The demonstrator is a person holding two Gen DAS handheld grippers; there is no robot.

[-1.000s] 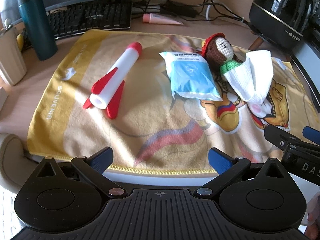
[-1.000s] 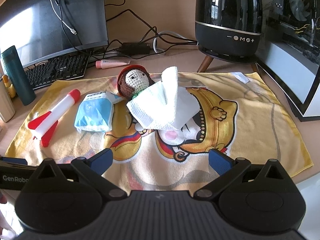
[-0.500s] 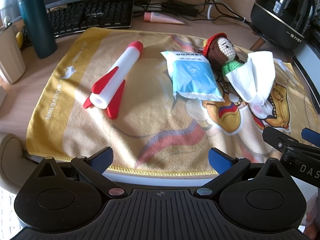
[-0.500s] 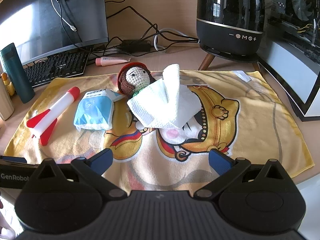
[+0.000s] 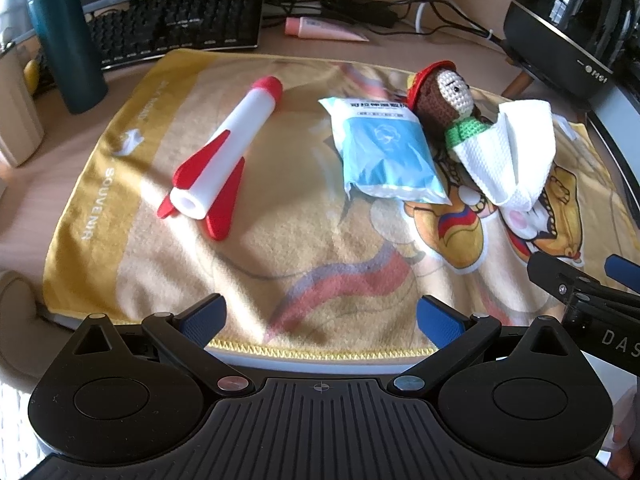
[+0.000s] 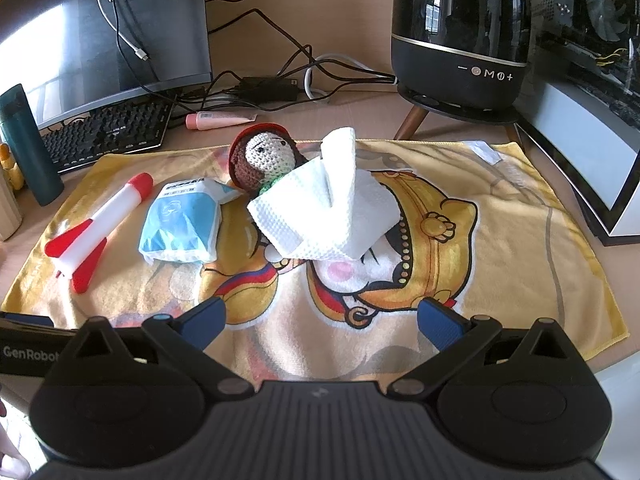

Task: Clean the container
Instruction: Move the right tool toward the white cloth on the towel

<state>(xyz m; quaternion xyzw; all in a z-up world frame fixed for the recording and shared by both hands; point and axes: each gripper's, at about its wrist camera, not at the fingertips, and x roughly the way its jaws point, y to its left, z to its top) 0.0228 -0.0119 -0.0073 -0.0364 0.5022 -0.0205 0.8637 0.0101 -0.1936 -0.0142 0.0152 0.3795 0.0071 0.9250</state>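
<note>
Below, "SOUVENIR" on yellow towel, "GenRobot" on left claw, right claw likewise wide open and empty, both low at desk edge, rocket-shaped container lying left on towel.

Yellow towel on desk

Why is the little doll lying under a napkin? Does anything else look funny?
The crochet doll lies on its back with a white paper towel draped over its body. The toy rocket lies tipped on its side. Nothing looks spilled or broken.
</note>
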